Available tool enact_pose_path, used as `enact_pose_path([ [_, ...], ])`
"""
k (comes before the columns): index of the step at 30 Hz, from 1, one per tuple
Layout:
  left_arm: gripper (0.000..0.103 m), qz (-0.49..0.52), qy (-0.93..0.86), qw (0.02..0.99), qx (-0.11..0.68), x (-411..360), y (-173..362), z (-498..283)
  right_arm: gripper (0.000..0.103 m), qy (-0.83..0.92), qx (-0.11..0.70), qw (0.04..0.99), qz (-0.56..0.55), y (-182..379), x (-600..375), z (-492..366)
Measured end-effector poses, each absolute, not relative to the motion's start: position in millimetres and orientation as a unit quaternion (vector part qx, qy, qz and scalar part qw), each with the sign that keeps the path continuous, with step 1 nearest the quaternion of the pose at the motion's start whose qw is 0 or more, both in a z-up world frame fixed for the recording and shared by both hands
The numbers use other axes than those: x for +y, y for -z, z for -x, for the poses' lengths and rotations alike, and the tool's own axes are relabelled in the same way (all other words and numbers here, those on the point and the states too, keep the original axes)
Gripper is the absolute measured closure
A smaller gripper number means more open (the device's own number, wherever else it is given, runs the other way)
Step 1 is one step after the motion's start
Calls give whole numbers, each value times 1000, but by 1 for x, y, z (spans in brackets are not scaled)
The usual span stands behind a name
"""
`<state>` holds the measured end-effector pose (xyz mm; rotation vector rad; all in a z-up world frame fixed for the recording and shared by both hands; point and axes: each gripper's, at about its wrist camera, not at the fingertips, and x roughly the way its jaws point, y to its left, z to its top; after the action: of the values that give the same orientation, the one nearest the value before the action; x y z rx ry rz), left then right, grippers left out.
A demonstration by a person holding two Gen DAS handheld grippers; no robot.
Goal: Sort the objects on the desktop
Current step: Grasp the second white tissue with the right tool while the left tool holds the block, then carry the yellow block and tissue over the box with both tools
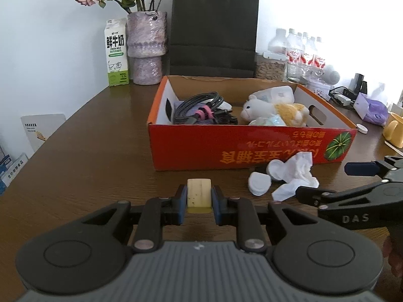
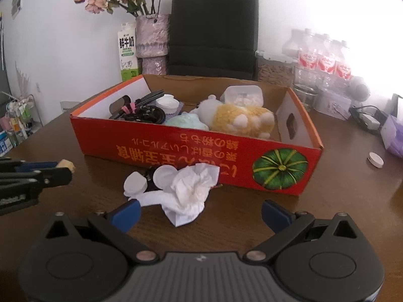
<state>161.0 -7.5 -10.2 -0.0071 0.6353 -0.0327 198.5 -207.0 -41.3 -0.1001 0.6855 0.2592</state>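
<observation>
Left wrist view first: the left gripper [image 1: 199, 196] is clamped on a pale yellow block [image 1: 199, 192] that looks like an eraser or a bit of soap, held just short of the near wall of the red cardboard box [image 1: 252, 148], so my guess is that one's on its way in. The box already has a fair bit sorted into it: one bundle of grey cables [image 1: 199, 108] on the left, one plush toy [image 1: 274, 113] on the right, and one white plastic tub [image 1: 277, 93] at the far side. Still out on the wooden table [image 1: 88, 151], right against the near wall of the box, are one crumpled tissue [image 1: 297, 178] and two white caps [image 1: 259, 183], plus one more small white lid [image 1: 362, 128] off past the box's right end. Right wrist view: the right gripper [image 2: 200, 212] has its fingers spread wide with nothing between them, hanging just near of the tissue, so I'd bet that's its next grab. Same count from here, one tissue and two caps beside it with something dark tucked between them that I can't make out, and the lone lid far right. Inside the box I also spot one round white container [image 2: 167, 103] next to the cables and something pale green [image 2: 187, 122] by the plush. Call it over halfway done, with roughly five loose bits left counting the block.
</observation>
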Motion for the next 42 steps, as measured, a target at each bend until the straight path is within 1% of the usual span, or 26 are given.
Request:
enact_pose_path([
  [5,82,7,15,948,317,0,14,-162,2,-126,342,931,28,51,-208,-209],
  [10,82,10,18,948,318,2,15,-162,12,-132,339,931,17,55,-209,-213],
  [11,82,10,19,948,319,3,15,-162,18,-133,339,931,19,56,-208,-213],
  [12,82,11,19,947,319,3,15,-161,27,-134,339,931,21,56,-207,-213],
  [13,82,11,20,947,320,4,16,-161,32,-137,339,931,23,56,-206,-212],
  [15,82,11,20,947,320,4,16,-160,56,-141,336,931,30,56,-204,-210],
  [16,82,11,20,947,319,4,16,-159,63,-145,333,931,35,55,-202,-209],
  [17,82,11,20,947,319,4,16,-159,77,-151,329,931,38,55,-201,-206],
  [18,82,11,20,948,319,4,16,-158,82,-153,323,933,38,53,-201,-203],
  [19,82,11,19,948,318,5,16,-157,85,-152,317,935,40,51,-201,-200],
  [21,82,11,18,948,317,5,16,-154,86,-153,309,938,37,47,-201,-194],
  [30,82,15,22,952,305,4,9,-145,87,-138,298,944,7,37,-214,-178],
  [37,82,16,31,961,275,-4,-14,-147,87,-127,260,957,-6,9,-226,-169],
  [42,82,16,40,968,248,-16,-35,-158,87,-118,233,965,-8,-13,-232,-178],
])
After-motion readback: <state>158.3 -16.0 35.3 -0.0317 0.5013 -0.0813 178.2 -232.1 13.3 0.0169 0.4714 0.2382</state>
